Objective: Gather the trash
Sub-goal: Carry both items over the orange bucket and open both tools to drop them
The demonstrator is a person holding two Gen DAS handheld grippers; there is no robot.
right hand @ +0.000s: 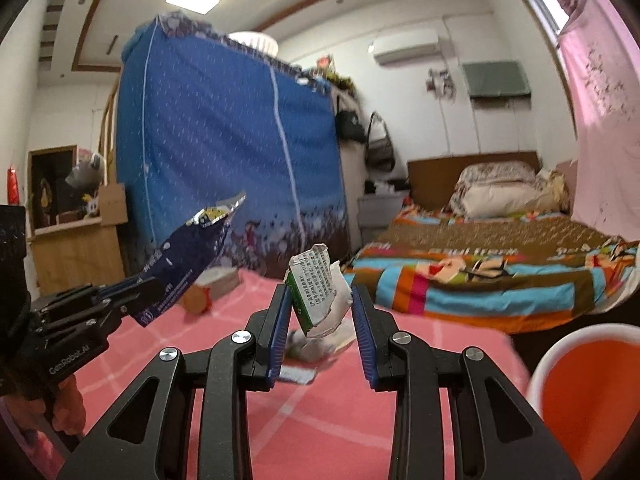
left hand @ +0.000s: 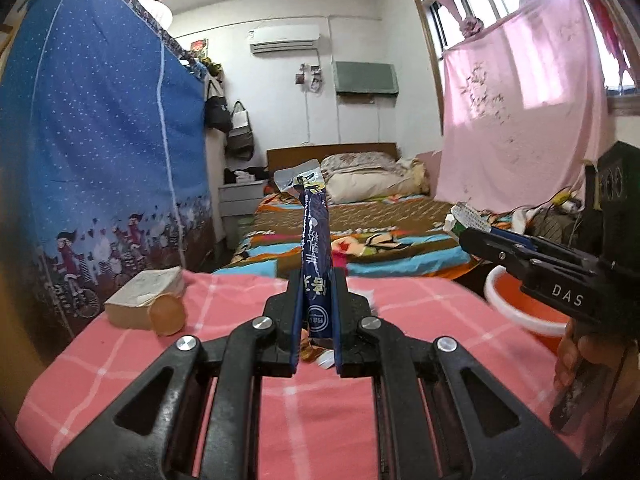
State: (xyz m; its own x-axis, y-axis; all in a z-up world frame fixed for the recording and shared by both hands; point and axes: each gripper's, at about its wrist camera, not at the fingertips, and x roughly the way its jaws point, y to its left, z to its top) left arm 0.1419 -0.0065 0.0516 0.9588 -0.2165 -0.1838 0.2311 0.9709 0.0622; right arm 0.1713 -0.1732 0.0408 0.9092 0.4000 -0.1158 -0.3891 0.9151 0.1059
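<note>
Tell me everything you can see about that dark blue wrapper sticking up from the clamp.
The wrapper is a long, flattened snack packet of dark blue foil-like plastic with white printed characters and a round logo near its lower end. Its top is torn open, showing a silvery inside and a yellow patch. The left hand-held gripper is shut on its lower end, so it juts up and forward above the pink checked tablecloth, touching nothing else.

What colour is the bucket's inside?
Orange, with a white rim; the bucket shows best in the right wrist view.
</note>
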